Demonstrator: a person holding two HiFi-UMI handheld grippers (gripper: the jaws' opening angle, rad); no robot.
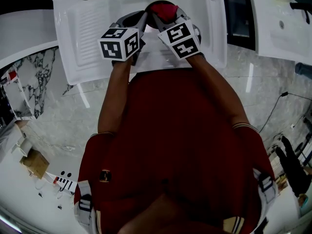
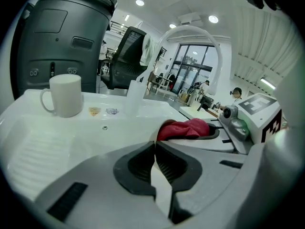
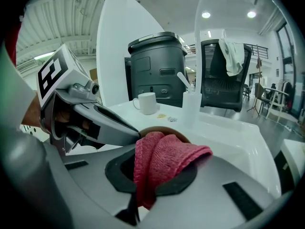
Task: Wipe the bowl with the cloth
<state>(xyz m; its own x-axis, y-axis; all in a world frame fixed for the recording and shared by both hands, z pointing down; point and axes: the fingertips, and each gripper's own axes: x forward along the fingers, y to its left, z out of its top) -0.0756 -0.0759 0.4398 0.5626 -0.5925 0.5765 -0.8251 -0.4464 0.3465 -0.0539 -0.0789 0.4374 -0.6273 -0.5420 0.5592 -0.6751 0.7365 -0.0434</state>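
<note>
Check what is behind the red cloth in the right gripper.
Just behind the red cloth, pinched in the right gripper, a brown bowl rim peeks out. The cloth covers the bowl's inside and the rest of it.

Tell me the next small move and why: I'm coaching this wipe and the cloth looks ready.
Probably lower the right gripper so the red cloth presses inside the bowl, then begin a stroke. Its fingers are shut on the cloth, which hangs right at the bowl's brown rim; contact isn't clear. The left gripper, fingers together, sits beside the rim.
</note>
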